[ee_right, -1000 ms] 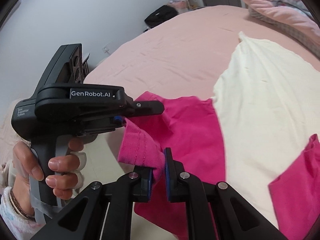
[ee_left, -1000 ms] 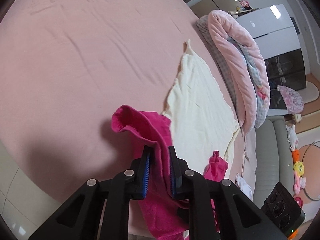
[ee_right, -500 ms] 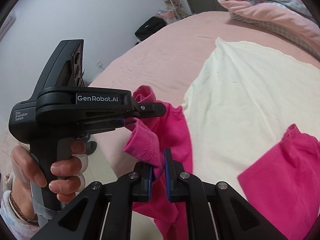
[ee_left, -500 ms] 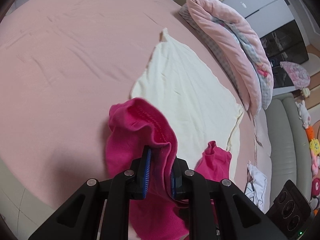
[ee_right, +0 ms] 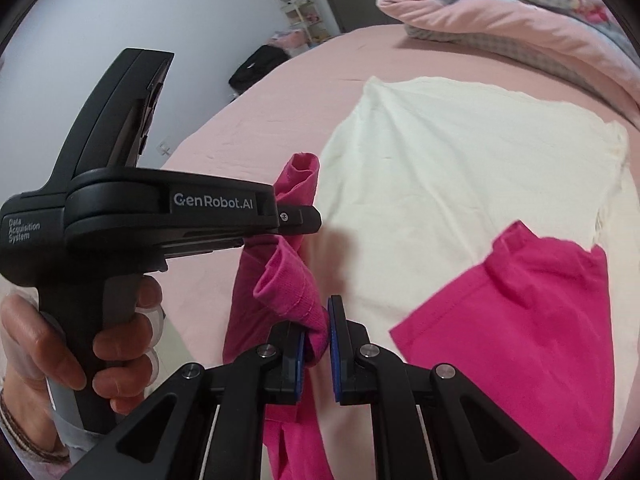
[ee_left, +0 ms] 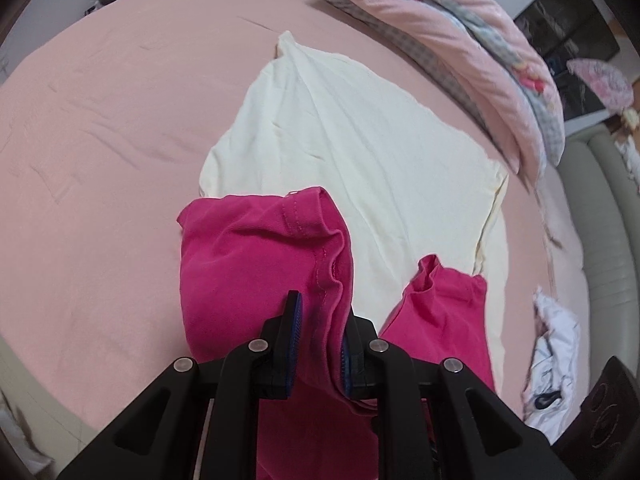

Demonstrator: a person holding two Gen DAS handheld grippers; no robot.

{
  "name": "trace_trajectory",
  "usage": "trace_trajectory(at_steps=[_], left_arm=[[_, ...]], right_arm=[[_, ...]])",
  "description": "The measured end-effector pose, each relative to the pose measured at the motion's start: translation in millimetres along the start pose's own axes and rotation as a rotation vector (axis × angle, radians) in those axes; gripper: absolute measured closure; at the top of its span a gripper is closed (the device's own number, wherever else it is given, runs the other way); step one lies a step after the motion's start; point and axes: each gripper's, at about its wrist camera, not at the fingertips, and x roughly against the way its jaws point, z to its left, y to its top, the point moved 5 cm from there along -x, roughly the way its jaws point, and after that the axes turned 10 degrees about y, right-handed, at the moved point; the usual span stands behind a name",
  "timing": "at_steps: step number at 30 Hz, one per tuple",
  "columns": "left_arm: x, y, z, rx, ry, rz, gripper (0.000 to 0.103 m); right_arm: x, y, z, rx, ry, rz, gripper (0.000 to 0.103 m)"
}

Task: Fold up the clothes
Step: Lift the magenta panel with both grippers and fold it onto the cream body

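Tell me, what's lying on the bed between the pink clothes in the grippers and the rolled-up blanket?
A cream garment lies spread flat between the magenta garment and the rolled blanket, in both wrist views.

Magenta garment (ee_left: 260, 264), cream cloth (ee_left: 360, 152), plain pink sheet (ee_left: 100, 140), pink-and-checked quilt (ee_left: 460, 32)

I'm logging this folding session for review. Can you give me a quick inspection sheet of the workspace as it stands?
Surface: pink bedsheet, lightly creased.
Job's things: magenta garment lifted at one edge; cream garment spread flat beneath it.
Clutter: rolled pink quilt along the far edge; white cloth at the bed's side.
Grippers: left tongs and right tongs both clamped on magenta fabric.
Cables: nothing seen.
Surroundings: grey sofa, black bag on the floor.
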Motion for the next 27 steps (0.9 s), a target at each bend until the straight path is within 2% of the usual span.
trace_trajectory(at_steps=[7, 15, 19, 21, 24, 27], left_arm=[[-7, -3, -13, -0.045, 0.015, 0.013, 0.089], [-14, -6, -24, -0.072, -0.008, 0.037, 0.089], [-12, -8, -34, -0.106, -0.028, 0.023, 0.088], [-10, -9, -38, -0.122, -0.007, 0.014, 0.084], [-3, -8, -38, -0.143, 0.013, -0.024, 0.059], [8, -8, -31, -0.142, 0.001, -0.059, 0.054]], right_arm=[[1, -1, -12, -0.044, -0.004, -0.001, 0.095], [-5, -5, -21, -0.059, -0.023, 0.012, 0.095], [-7, -7, -33, -0.089, -0.041, 0.011, 0.095], [-6, -8, -39, -0.11, -0.047, 0.006, 0.095], [-4, -9, -47, -0.143, -0.058, 0.003, 0.095], [-3, -12, -56, -0.162, -0.084, 0.003, 0.095]])
